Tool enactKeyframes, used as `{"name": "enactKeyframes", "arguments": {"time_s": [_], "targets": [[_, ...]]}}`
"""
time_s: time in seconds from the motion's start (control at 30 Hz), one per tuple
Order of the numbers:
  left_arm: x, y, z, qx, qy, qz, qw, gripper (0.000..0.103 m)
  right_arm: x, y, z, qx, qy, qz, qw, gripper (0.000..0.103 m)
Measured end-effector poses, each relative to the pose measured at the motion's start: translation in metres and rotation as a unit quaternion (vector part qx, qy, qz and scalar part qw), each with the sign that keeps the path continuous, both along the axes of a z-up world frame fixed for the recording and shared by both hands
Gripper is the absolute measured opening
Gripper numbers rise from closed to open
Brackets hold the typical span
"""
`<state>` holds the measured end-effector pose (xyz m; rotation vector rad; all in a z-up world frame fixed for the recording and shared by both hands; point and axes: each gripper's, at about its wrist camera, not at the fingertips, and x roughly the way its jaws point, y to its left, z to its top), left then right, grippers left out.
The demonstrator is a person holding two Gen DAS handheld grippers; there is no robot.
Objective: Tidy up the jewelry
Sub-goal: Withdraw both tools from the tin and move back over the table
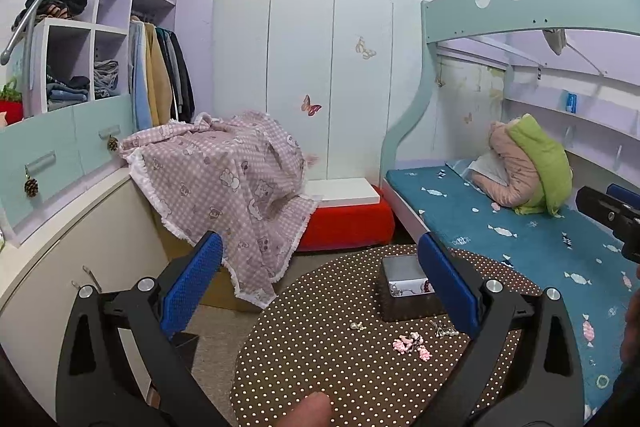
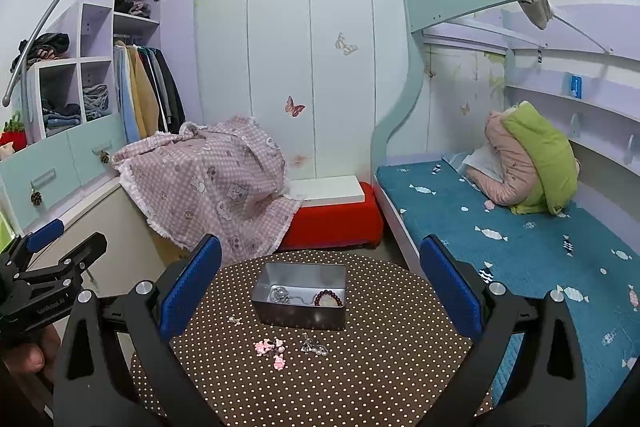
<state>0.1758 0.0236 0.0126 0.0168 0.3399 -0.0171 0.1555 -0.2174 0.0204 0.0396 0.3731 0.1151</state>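
On the dotted bench (image 2: 360,379): open tin (image 2: 299,301) at centre, holding a silver chain (image 2: 280,294) and red bead bracelet (image 2: 329,298). Loose on the cloth at 6 o'clock of the tin: pink charms (image 2: 270,349), pearl earrings (image 2: 314,346), 1 small stud (image 2: 233,319) at 8 o'clock. Left gripper (image 1: 320,287) and right gripper (image 2: 320,287) both spread wide, jaws released, nothing held, above the bench.

Ahead of the right gripper (image 2: 320,283), a smooth, dull-shining metal tin (image 2: 300,301) sits on matt dotted cloth (image 2: 360,367); textured blue pads (image 2: 188,287).
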Motion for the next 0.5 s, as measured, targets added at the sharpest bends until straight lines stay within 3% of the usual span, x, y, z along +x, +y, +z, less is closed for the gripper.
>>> {"name": "enactKeyframes", "arguments": {"time_s": [0.27, 0.5], "targets": [[0.005, 0.009, -0.020, -0.004, 0.026, 0.011, 0.9996, 0.098, 0.011, 0.001, -0.019, -0.010, 0.028, 0.001, 1.000, 0.096], [0.019, 0.016, -0.049, -0.007, 0.059, 0.017, 0.9981, 0.098, 0.035, 0.000, -0.063, -0.018, 0.092, 0.007, 0.996, 0.096]]}}
